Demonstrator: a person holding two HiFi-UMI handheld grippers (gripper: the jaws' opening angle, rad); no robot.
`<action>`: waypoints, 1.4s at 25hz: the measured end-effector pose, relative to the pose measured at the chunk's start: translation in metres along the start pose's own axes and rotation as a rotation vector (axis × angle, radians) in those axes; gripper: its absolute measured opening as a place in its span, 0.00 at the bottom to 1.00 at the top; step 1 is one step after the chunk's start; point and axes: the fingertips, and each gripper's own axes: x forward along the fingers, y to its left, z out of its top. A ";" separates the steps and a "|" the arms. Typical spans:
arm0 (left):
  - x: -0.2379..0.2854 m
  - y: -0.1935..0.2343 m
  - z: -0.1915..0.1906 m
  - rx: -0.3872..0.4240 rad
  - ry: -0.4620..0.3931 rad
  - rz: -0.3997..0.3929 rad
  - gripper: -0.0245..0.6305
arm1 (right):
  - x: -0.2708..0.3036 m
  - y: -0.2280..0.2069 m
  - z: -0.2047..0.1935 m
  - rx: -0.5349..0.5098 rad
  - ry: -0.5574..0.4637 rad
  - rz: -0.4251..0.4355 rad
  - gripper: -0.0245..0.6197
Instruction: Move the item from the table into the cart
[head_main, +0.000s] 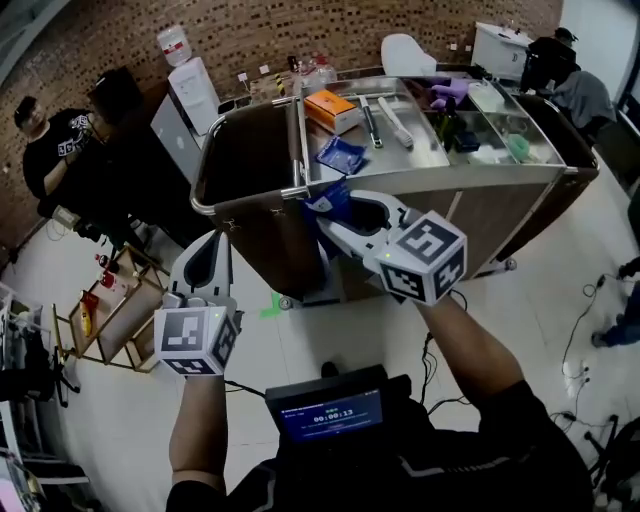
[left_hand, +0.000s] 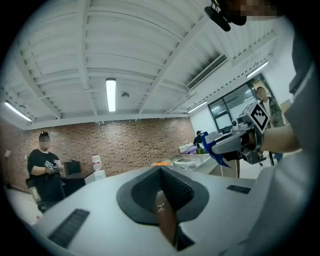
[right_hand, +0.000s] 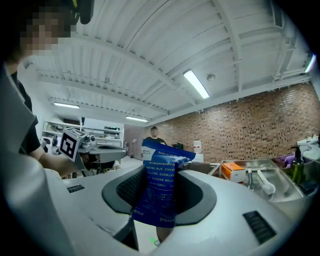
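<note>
Right tool (head_main: 335, 213): jaws part-closed, clamped on a blue printed foil packet (right_hand: 161, 186), held upright in the air.
Left tool (left_hand: 161, 192): jaws together, empty.
Steel-topped, wood-panelled cart (head_main: 440, 178): just ahead of the packet.
Step, as judged: transport.
Next move: reach over the rim, lower the packet into the tray, release.

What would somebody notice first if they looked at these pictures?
Probably the blue packet pinched upright between the jaws of the right gripper, close to the steel cart. On the cart's top lie an orange box and a second blue packet. The left gripper hangs shut and empty at the head view's lower left.
</note>
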 end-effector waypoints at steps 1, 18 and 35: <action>0.013 0.000 0.010 0.001 -0.016 -0.036 0.05 | 0.002 -0.011 0.003 -0.006 0.014 -0.008 0.29; 0.188 0.050 0.037 0.061 0.112 -0.552 0.05 | 0.076 -0.210 0.052 -0.030 0.232 -0.270 0.29; 0.328 0.012 -0.030 0.139 0.498 -0.674 0.05 | 0.085 -0.367 -0.081 0.073 0.654 -0.161 0.29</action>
